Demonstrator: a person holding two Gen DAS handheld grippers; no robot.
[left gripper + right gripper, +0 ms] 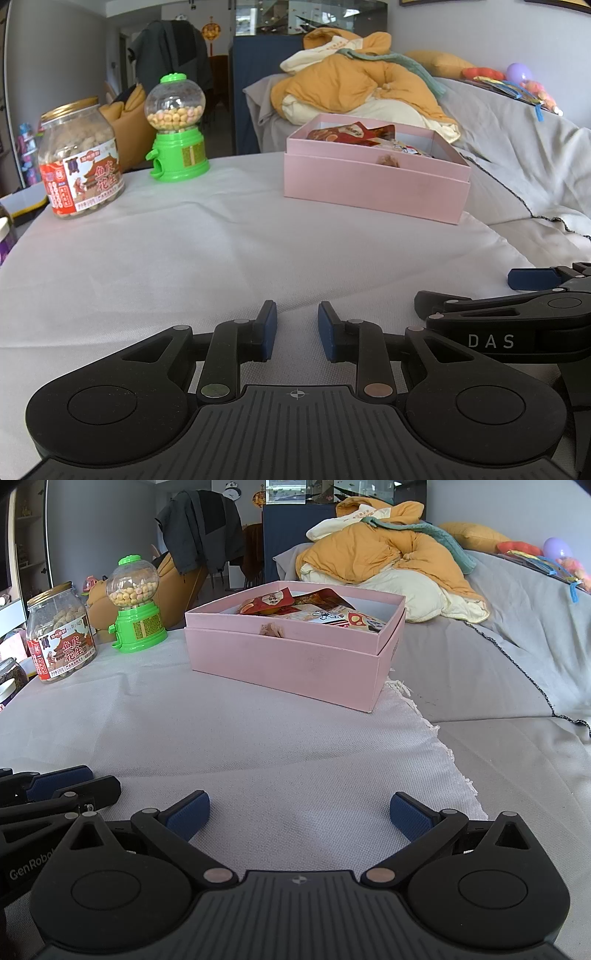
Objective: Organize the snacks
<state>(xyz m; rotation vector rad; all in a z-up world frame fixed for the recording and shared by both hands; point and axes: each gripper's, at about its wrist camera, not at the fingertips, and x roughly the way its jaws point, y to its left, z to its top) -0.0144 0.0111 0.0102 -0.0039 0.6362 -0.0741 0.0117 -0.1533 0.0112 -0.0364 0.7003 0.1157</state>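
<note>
- Left hand-held gripper [297, 330]: low over the cloth, fingers a narrow gap apart, nothing between them.
- Right hand-held gripper [300, 814]: just beside the left one, fingers spread wide, nothing between them.
- White cloth [207, 251]: spread over the counter, bare near both grippers.
- Pink box [295, 653]: lid off, at the far right of the cloth, snack packets [310, 609] lying inside.
- Green candy dispenser [177, 129]: upright, far left.
- Peanut jar [79, 158]: gold lid on, just left of the dispenser.
- Orange quilt [388, 550]: heaped on the sofa behind the box.
</note>
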